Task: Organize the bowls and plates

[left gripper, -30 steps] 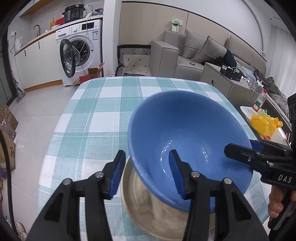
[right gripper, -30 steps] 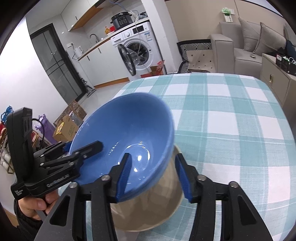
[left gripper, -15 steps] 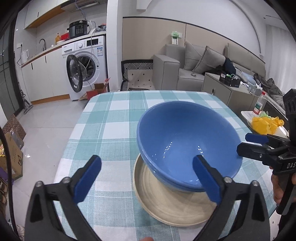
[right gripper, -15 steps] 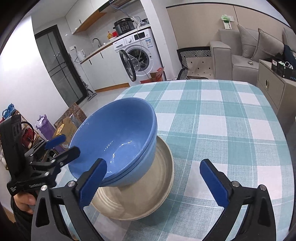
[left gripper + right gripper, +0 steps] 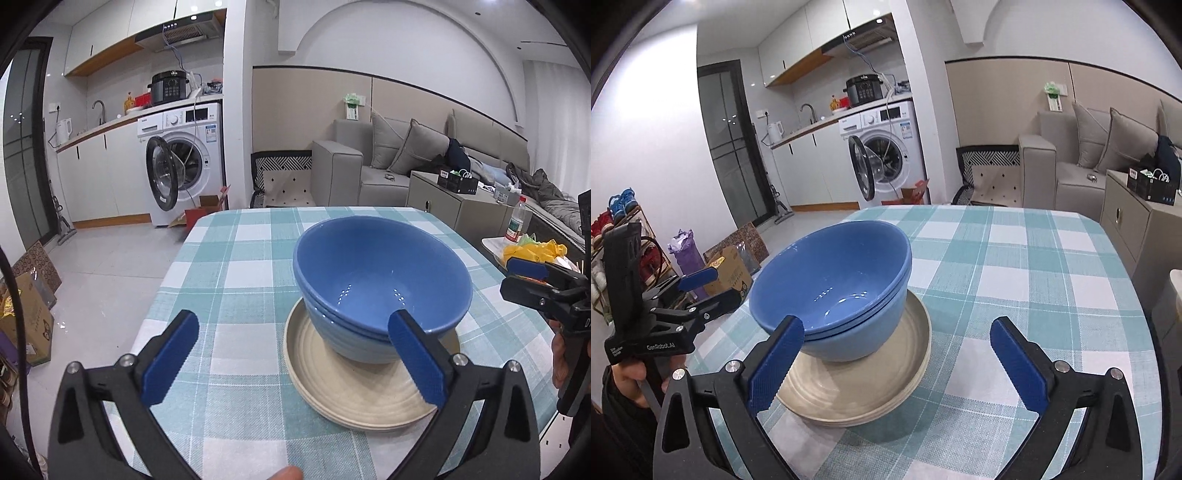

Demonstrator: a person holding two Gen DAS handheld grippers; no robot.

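Two nested blue bowls [image 5: 380, 284] stand on a stack of cream plates [image 5: 354, 391] on the checked tablecloth; they also show in the right wrist view [image 5: 834, 284], on the plates [image 5: 886, 384]. My left gripper [image 5: 291, 365] is open and empty, drawn back from the bowls; it appears in the right wrist view [image 5: 701, 288]. My right gripper [image 5: 897, 362] is open and empty, also back from the stack; it appears in the left wrist view [image 5: 532, 280].
The table [image 5: 236, 258] with a teal and white cloth has its near edge just below the plates. A washing machine [image 5: 184, 162] and a grey sofa [image 5: 388, 158] stand beyond. Boxes [image 5: 731, 266] lie on the floor at left.
Both grippers opened and let go of the top blue bowl, which now rests nested in the lower bowl. Both grippers have drawn back and up from the stack.
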